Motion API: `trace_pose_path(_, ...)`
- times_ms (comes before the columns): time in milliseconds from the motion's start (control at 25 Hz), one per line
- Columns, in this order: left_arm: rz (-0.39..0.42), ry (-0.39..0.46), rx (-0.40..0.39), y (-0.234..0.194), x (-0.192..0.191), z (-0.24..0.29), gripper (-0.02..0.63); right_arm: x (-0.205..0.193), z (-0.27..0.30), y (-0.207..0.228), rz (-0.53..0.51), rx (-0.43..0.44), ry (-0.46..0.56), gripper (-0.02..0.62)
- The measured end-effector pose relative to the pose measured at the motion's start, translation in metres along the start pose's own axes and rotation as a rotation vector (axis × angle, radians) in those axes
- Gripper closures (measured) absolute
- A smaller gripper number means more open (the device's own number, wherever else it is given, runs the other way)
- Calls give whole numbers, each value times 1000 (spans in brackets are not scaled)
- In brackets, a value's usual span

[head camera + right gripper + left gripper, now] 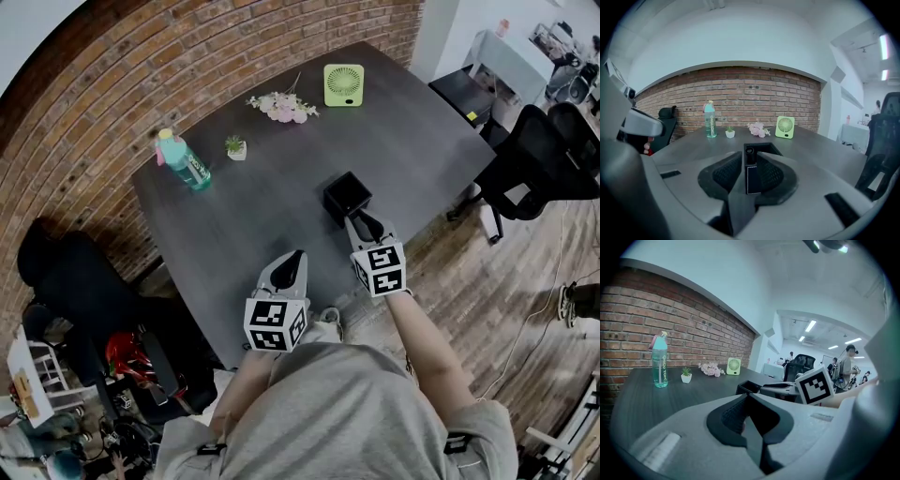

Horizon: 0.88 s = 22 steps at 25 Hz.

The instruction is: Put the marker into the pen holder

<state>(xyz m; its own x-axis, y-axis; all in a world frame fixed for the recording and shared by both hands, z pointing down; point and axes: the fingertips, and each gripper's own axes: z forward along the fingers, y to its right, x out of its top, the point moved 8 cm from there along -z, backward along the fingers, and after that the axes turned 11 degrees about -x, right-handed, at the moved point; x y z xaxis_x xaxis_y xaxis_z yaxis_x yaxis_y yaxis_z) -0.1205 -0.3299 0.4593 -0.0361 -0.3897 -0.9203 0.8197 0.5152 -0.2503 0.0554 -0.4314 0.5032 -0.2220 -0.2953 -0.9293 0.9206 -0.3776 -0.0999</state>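
1. At the 5 o'clock edge of the table, my right gripper clamps the black marker, jaws nearly together.
2. Its tip points to 12 o'clock, just beside the black pen holder.
3. My left gripper, at the holder's 7 o'clock, has its jaws pressed together, empty.
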Motion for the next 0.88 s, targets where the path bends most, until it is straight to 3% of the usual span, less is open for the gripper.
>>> trace_pose_path(600, 43, 8, -40, 78, -27, -48, 586, -5, -148, 1, 103, -31, 124, 514)
trace_pose_path(880, 59, 20, -68, 125, -51, -80, 586, -14, -228, -10, 85, -51, 179, 547)
